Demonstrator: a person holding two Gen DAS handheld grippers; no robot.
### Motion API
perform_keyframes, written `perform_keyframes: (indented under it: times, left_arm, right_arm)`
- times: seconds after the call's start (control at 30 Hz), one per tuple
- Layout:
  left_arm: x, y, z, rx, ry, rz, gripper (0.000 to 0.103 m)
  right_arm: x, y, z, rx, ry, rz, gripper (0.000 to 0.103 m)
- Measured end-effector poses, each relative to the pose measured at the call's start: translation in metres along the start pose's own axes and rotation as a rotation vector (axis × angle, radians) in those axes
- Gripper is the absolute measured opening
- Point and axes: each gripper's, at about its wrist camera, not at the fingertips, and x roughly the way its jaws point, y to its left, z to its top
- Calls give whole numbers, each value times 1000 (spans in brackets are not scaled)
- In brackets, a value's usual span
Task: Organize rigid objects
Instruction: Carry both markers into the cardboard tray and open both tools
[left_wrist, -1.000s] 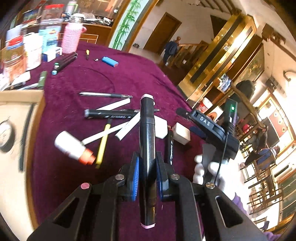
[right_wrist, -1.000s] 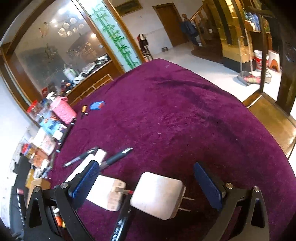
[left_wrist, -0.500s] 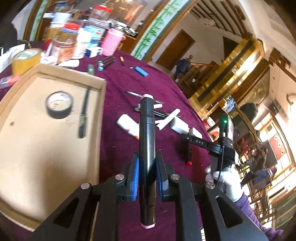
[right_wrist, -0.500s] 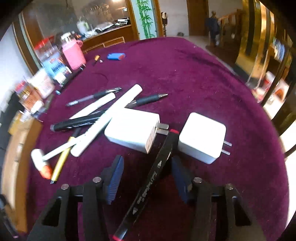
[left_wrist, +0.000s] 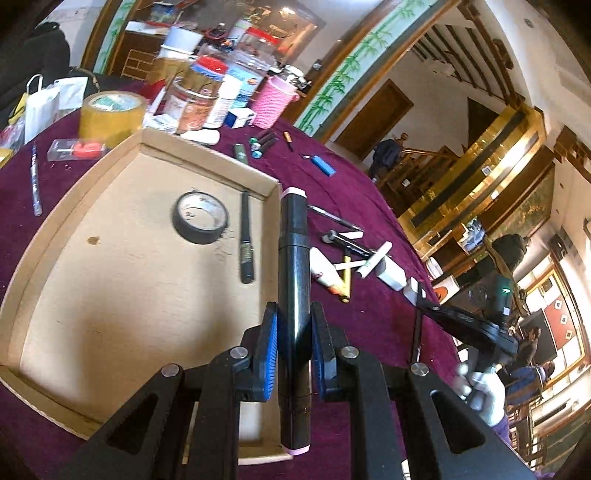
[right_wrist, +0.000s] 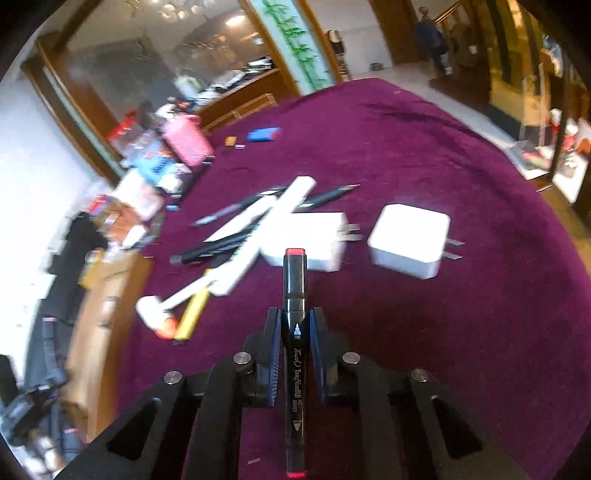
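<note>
My left gripper (left_wrist: 293, 341) is shut on a black marker with pink ends (left_wrist: 293, 258) and holds it above the right edge of the wooden tray (left_wrist: 55, 221). The tray holds a roll of black tape (left_wrist: 200, 218) and a dark pen (left_wrist: 245, 240). My right gripper (right_wrist: 294, 343) is shut on a black marker with red ends (right_wrist: 294, 295) and holds it just above the purple cloth. It also shows at the right of the left wrist view (left_wrist: 476, 332). Two white chargers (right_wrist: 408, 240) lie ahead of it beside a heap of pens (right_wrist: 236, 240).
A correction bottle with an orange cap (right_wrist: 155, 317) and a yellow pencil (right_wrist: 190, 314) lie left of the right gripper. Jars, a tape roll (left_wrist: 110, 116) and a pink cup (left_wrist: 271, 105) crowd the far table edge. A blue lighter (left_wrist: 323, 166) lies beyond the tray.
My left gripper has carried the pink-ended marker left, from over the pen heap to the tray's edge. My right gripper has shut on the red-ended marker and lifted it off the cloth.
</note>
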Motion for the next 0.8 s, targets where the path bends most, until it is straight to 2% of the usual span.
perform_keyframes:
  times: [0.1, 0.23, 0.47, 0.67, 0.8]
  left_arm:
    - [-1, 11, 11, -7, 7, 39, 16]
    - [-6, 20, 31, 13, -5, 108, 16]
    - [11, 43, 64, 11, 33, 190, 16]
    - [40, 60, 87, 6, 97, 242, 16]
    - [64, 72, 99, -14, 144, 258, 16]
  right_arm:
    - [-6, 22, 0, -25, 13, 88, 16]
    - [-3, 73, 3, -100, 34, 193, 16]
    - [27, 158, 6, -171, 156, 389, 17]
    - [73, 208, 12, -189, 260, 428, 17]
    - [114, 224, 19, -163, 303, 390, 17]
